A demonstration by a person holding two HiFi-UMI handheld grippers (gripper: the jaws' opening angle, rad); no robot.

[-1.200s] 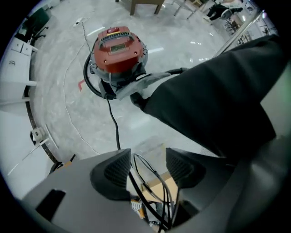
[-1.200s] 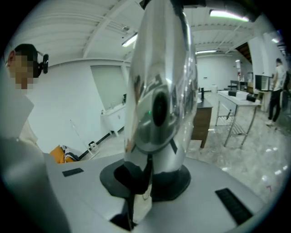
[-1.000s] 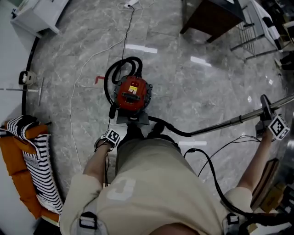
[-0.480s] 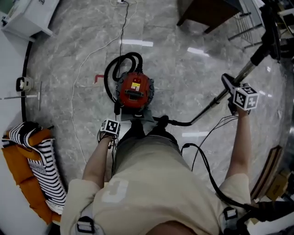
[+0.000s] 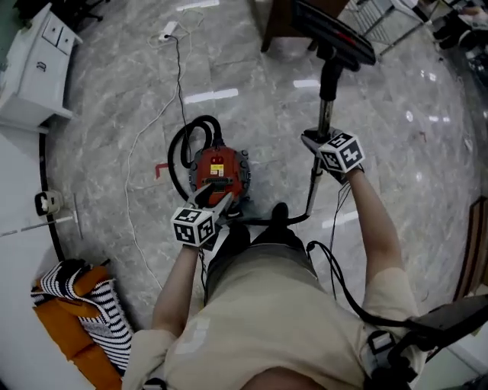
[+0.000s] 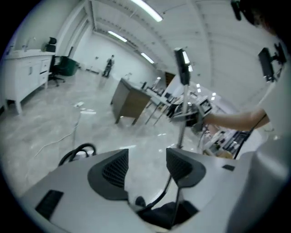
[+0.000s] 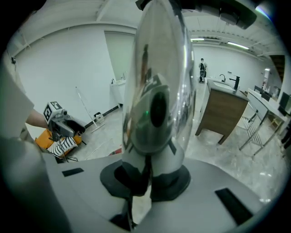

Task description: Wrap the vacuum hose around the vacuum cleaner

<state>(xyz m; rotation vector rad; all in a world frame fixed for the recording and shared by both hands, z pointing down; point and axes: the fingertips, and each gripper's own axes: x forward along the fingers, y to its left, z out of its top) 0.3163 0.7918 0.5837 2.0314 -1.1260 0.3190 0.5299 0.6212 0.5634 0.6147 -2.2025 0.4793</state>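
Note:
The red vacuum cleaner stands on the floor in front of the person's feet. A loop of its black hose lies against its left side. More hose runs from beside the shoes up to the chrome wand. My right gripper is shut on that wand and holds it upright, with the floor head on top. In the right gripper view the wand fills the space between the jaws. My left gripper hangs open just above the vacuum with nothing between its pads.
A white cabinet stands at the far left and a brown desk at the top. A white power cord snakes across the marble floor to a power strip. An orange and striped bundle lies at the lower left.
My right gripper has swung the wand from low at the right to upright in front of the person. My left gripper has risen from beside the leg to over the vacuum.

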